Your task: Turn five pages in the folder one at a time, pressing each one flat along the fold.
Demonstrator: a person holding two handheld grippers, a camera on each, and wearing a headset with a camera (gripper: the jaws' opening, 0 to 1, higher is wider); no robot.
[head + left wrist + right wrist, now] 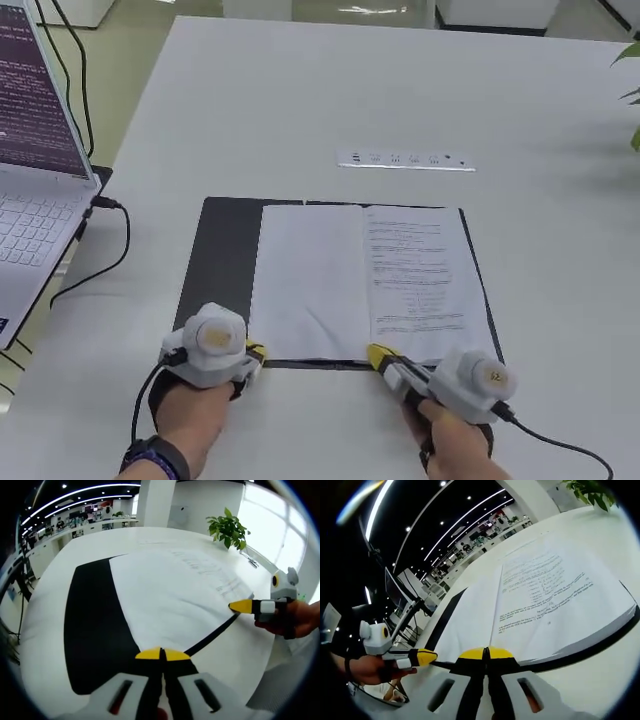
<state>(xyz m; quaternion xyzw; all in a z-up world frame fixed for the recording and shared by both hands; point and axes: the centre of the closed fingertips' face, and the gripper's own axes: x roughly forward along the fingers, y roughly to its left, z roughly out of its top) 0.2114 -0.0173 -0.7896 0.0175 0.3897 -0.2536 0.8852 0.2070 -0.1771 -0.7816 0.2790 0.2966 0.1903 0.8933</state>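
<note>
The black folder (225, 270) lies open and flat in the middle of the white table (300, 90). It shows a blank left page (305, 280) and a printed right page (420, 280), and the fold (365, 280) runs from 12 to 6 o'clock between them.

The right gripper (380, 356) has its yellow tips pinched together on nothing. They sit at the 6 o'clock end of the fold, on the folder's near edge. The left gripper (256, 352) is also closed and empty, and it rests at about 7 o'clock, by the near corner of the blank page. In the left gripper view its tips meet over the black cover at the page's edge. Both pages look settled, with no sheet lifted.

My judgement is that this is the pressing step: a page is down and the right tips are placed to run along the crease. How many pages have been turned cannot be read from here.

The next move calls for a light, steady stroke from 6 toward 12 o'clock along the fold, with the left gripper holding the blank page steady. After that the right jaws must open and take a single sheet at the printed page's 5 o'clock corner.
</note>
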